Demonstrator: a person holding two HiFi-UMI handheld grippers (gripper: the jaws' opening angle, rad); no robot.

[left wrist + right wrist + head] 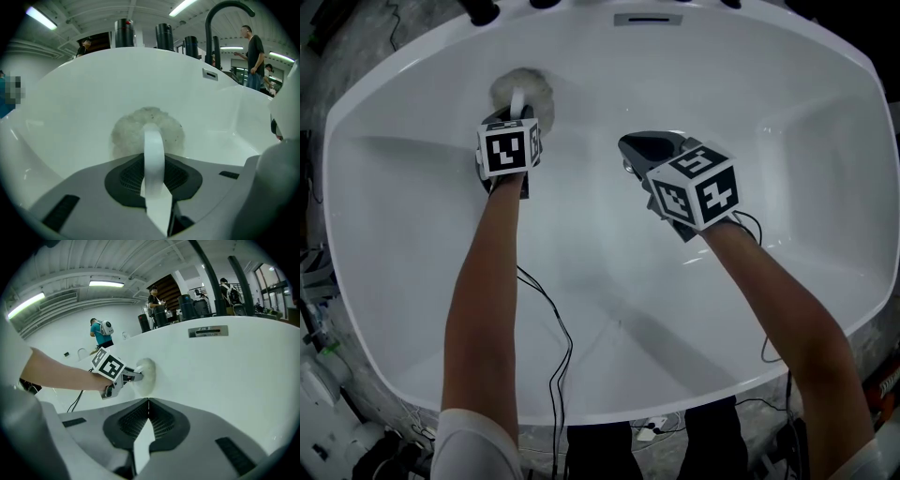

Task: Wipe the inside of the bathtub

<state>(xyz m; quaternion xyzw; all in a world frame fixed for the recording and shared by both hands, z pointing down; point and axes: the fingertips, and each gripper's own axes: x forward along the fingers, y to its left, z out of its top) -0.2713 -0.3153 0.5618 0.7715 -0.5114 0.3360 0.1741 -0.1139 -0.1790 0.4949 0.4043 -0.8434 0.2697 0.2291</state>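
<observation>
The white bathtub (609, 309) fills the head view. A round fluffy grey-white wiping pad (525, 91) lies pressed against the tub's far-left inner wall. My left gripper (517, 105) is shut on the pad's white strap (153, 152), with the pad (147, 129) just beyond the jaws. To its right, my right gripper (630, 147) hovers over the middle of the tub, shut with nothing between its jaws and apart from the pad. The right gripper view shows those jaws (148, 401) closed, and further off the left gripper (133, 376) holding the pad (146, 372) on the wall.
An overflow plate (649, 18) sits at the top of the far wall. A black faucet (220, 14) and dark cylinders (164, 35) stand on the far rim. Black cables (553, 319) trail from the grippers over the near rim. People stand in the background.
</observation>
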